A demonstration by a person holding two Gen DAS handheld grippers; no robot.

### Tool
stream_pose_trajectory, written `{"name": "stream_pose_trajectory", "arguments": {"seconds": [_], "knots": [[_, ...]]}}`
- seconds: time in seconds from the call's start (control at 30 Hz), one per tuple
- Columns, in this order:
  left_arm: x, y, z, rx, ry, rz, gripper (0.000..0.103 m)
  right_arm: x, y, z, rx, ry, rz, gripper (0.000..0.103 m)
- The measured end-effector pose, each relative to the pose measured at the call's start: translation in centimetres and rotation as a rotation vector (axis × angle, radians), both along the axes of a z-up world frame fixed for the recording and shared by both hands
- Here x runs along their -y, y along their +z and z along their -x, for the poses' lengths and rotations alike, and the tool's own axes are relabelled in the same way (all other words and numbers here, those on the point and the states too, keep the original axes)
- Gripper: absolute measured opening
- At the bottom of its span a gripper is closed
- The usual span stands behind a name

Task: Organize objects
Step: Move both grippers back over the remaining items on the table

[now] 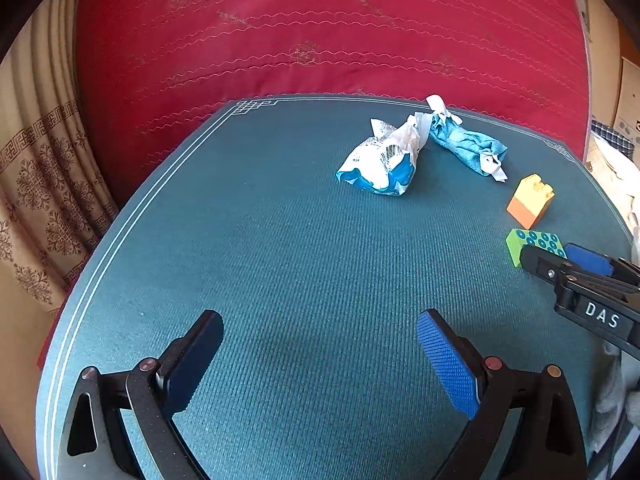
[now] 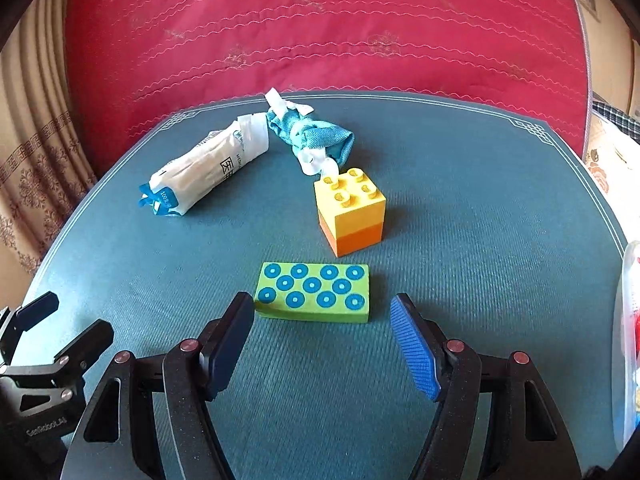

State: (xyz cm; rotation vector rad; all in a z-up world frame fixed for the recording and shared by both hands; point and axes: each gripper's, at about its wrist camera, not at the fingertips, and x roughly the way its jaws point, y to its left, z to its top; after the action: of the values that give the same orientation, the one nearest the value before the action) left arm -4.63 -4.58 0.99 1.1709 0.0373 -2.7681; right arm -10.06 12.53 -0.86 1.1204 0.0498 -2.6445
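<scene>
A green block with blue dots [image 2: 314,293] lies flat on the teal mat [image 2: 480,220], just ahead of my open right gripper [image 2: 322,312]. A yellow-and-orange stacked brick [image 2: 351,210] stands behind it. A white-and-blue packet [image 2: 208,168] and a rolled teal cloth [image 2: 316,138] lie further back. My left gripper [image 1: 320,324] is open and empty over bare mat. In the left wrist view the packet [image 1: 380,164], the cloth [image 1: 468,146], the brick [image 1: 531,200] and the green block [image 1: 532,242] lie to the right, with the right gripper [image 1: 560,258] at the block.
A red quilted cover [image 2: 320,32] lies beyond the mat's far edge. Patterned curtains [image 1: 36,160] hang at the left. A clear plastic item [image 2: 628,340] sits at the mat's right edge. The left gripper [image 2: 60,320] shows at lower left in the right wrist view.
</scene>
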Motion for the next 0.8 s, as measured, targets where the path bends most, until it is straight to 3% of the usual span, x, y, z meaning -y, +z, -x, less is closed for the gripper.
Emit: {"name": "stream_pose_trajectory", "arguments": {"seconds": [0.23, 0.5, 0.8], "knots": [[0.1, -0.1, 0.0, 0.007, -0.001, -0.004, 0.1, 0.7, -0.3, 0.6, 0.011, 0.004, -0.035, 0.071], [0.1, 0.0, 0.8, 0.034, 0.0, -0.018, 0.1, -0.6, -0.2, 0.1, 0.013, -0.003, 0.016, 0.067], [-1.0, 2.3, 4.2, -0.025, -0.018, 0.038, 0.1, -2.3, -0.2, -0.8, 0.017, -0.013, 0.08, 0.067]]}}
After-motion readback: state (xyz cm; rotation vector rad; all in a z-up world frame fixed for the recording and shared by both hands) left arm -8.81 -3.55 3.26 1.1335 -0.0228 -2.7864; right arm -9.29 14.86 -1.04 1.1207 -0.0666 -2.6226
